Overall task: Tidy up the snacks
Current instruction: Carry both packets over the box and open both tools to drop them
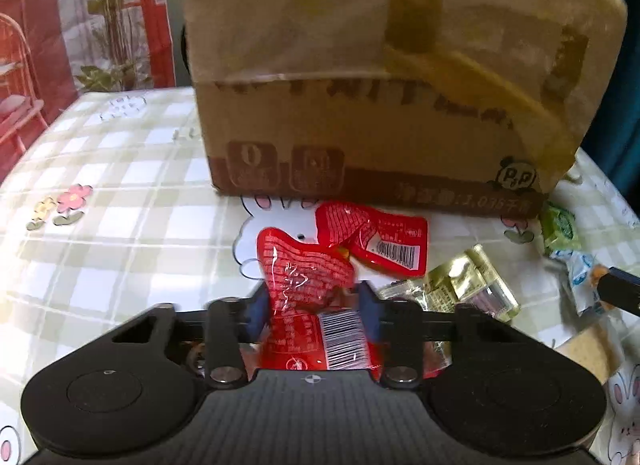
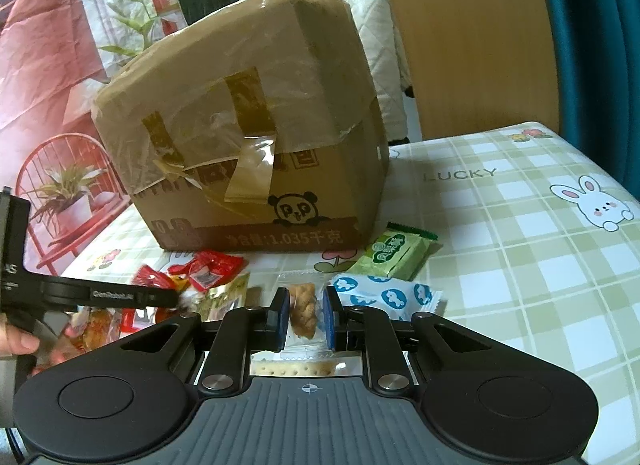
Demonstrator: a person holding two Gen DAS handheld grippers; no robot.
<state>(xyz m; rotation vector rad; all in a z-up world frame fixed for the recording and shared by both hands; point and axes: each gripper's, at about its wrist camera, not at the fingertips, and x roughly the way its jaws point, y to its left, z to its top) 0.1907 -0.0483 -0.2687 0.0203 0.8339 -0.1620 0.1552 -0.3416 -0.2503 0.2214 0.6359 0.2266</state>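
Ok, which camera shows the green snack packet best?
The right wrist view: the green snack packet lies whole and unobstructed beside the cardboard box. The left wrist view catches it only small, blurred and distorted at its right edge.

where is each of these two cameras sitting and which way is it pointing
Left wrist: on the left gripper, facing the cardboard box; its fingers straddle a red packet.
Right wrist: on the right gripper, facing the box from the right; its fingers flank a clear-wrapped twisted pastry.
Shared: box, red packets, green packet, checked tablecloth.
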